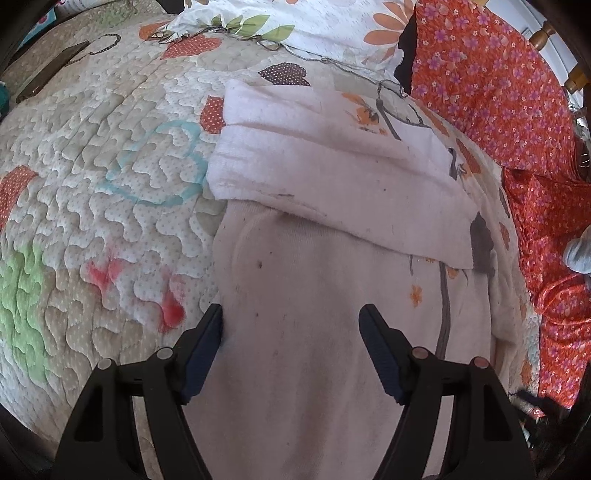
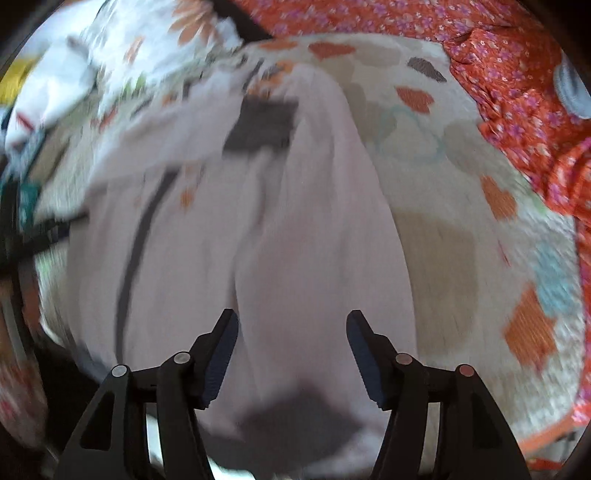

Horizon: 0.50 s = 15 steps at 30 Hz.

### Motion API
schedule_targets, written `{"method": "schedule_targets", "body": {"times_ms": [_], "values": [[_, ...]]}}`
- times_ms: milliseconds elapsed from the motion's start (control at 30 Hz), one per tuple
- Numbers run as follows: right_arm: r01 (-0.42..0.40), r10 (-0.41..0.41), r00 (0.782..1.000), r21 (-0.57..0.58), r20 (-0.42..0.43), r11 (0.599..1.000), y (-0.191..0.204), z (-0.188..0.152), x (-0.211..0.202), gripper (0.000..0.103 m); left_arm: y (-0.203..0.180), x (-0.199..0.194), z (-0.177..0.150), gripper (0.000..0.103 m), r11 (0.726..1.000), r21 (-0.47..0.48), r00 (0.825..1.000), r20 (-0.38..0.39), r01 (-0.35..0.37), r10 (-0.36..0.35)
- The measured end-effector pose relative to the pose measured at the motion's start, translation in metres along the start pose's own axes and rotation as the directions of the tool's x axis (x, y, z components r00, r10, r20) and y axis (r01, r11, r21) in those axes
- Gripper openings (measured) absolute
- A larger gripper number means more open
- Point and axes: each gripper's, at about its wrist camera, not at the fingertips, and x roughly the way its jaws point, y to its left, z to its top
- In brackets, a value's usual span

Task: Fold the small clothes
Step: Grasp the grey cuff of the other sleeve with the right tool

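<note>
Surface: quilted bedspread (image 1: 110,192), cream with orange, brown and teal heart patches, plus red and green smudges of colour.
Garment: small pale pink piece of clothing (image 1: 314,295) lying flat on the bedspread, printed with orange flowers and grey stems; its upper part is folded over the body as a ribbed band.
Left gripper (image 1: 291,317): jaws spread wide, poised over the garment's lower part; left finger sits at the cloth's left edge; nothing pinched.
Right gripper (image 2: 291,325): jaws apart, over the same garment (image 2: 295,240); no cloth caught between the pads; view heavily motion-blurred.
Red fabric: orange-red floral cloth (image 1: 498,92) along the bedspread's right side.
Pillow: white, with orange flower and green leaf print (image 1: 295,22), at the far edge.
Phone: dark slab (image 1: 51,70) on the far left of the bedspread.
</note>
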Motion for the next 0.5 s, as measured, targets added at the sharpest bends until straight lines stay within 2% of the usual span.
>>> {"method": "schedule_targets", "body": {"times_ms": [100, 200, 433, 467, 500], "values": [[0.012, -0.013, 0.999, -0.035, -0.042, 0.999, 0.001, -0.043, 0.009, 0.068, 0.000, 0.000, -0.002, 0.073, 1.000, -0.002, 1.000, 0.001, -0.005, 0.005], [0.028, -0.032, 0.998, -0.061, -0.057, 0.998, 0.009, -0.067, 0.017, 0.068, -0.001, 0.000, -0.005, 0.073, 1.000, -0.002, 1.000, 0.002, -0.011, 0.011], [0.087, -0.089, 0.996, -0.100, -0.020, 0.991, 0.031, -0.092, 0.031, 0.068, -0.003, 0.001, -0.009, 0.074, 1.000, 0.008, 1.000, 0.001, -0.019, 0.019], [0.095, -0.096, 0.995, -0.092, -0.007, 0.991, 0.036, -0.092, 0.030, 0.062, -0.004, 0.001, -0.009, 0.074, 1.000, 0.008, 1.000, 0.002, -0.018, 0.018], [0.099, -0.099, 0.995, -0.082, 0.007, 0.992, 0.037, -0.093, 0.028, 0.044, -0.003, 0.001, -0.009, 0.074, 1.000, 0.005, 1.000, 0.002, -0.016, 0.016]]}}
